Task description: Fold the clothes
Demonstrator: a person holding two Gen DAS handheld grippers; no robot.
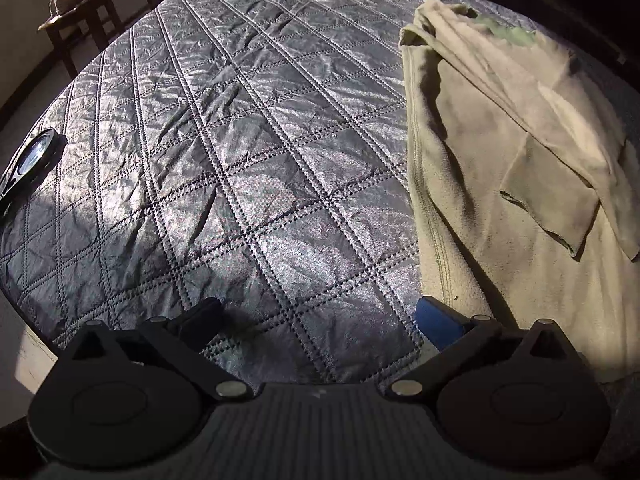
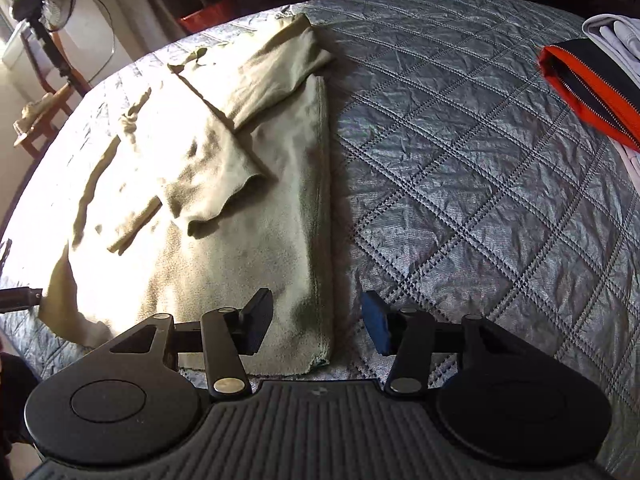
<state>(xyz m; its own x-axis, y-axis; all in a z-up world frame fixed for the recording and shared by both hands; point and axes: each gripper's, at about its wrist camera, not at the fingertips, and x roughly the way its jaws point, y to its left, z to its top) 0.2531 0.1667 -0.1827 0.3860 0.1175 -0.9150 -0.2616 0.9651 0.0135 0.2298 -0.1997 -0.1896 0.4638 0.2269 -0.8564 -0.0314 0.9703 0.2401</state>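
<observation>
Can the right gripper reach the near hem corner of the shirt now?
Probably yes: the right gripper has open jaws straddling the shirt edge, and nothing lies over that corner.

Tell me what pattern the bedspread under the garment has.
The bedspread is shiny grey, quilted in a diamond grid of stitched lines; the left wrist view shows it best.

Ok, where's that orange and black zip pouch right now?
In the right wrist view, the pouch lies at the far right of the grey quilt, beside a stack of pale clothes, well clear of the beige garment.
</observation>
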